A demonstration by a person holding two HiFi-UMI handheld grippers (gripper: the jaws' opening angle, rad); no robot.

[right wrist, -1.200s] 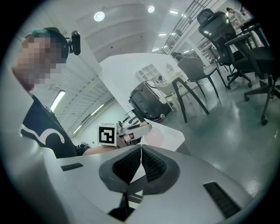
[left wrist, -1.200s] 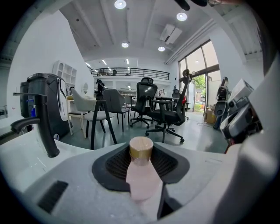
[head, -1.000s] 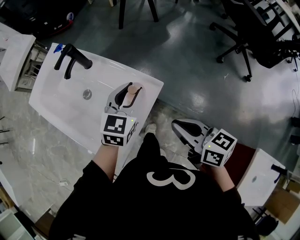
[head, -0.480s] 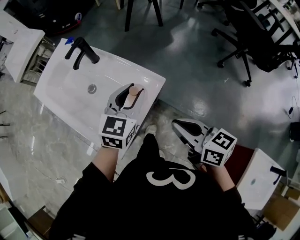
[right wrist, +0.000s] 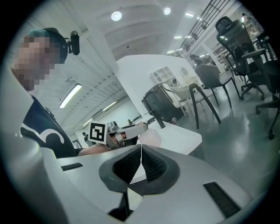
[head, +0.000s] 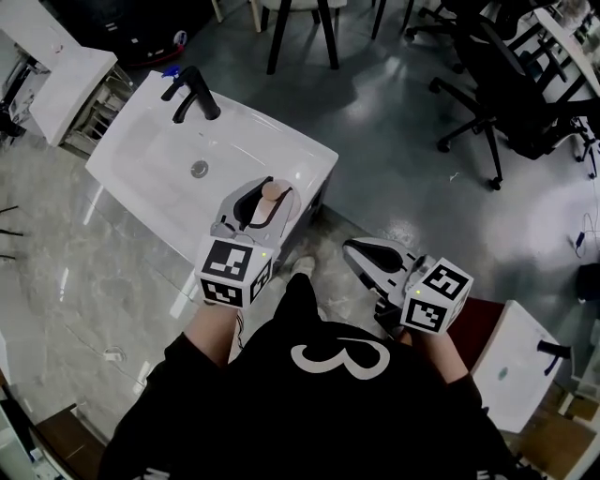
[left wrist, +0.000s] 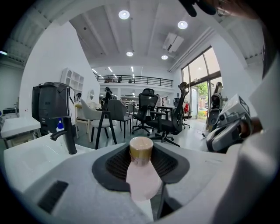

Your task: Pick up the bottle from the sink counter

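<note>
A pale pink bottle (head: pixel 268 193) with a tan cap (left wrist: pixel 141 148) stands upright between the jaws of my left gripper (head: pixel 260 201), which is shut on its body (left wrist: pixel 141 177). The bottle is held at the near right corner of the white sink counter (head: pixel 150 155). Whether its base touches the counter is hidden. My right gripper (head: pixel 357 253) hangs over the floor to the right of the counter, with its jaws shut and nothing between them (right wrist: pixel 140 148). In the right gripper view, the left gripper (right wrist: pixel 117 131) and the pink bottle (right wrist: pixel 151 137) show ahead.
A black faucet (head: pixel 191 93) stands at the counter's far edge, with a drain (head: pixel 199 169) in the basin. Office chairs (head: pixel 497 75) and a black-legged chair (head: pixel 300 28) stand on the grey floor beyond. A second white sink unit (head: pixel 516 361) lies at the right.
The left gripper keeps its hold on the bottle and has drawn back toward the counter's near edge. The head view has shifted, so the sink sits farther up. The right gripper has stayed put.
</note>
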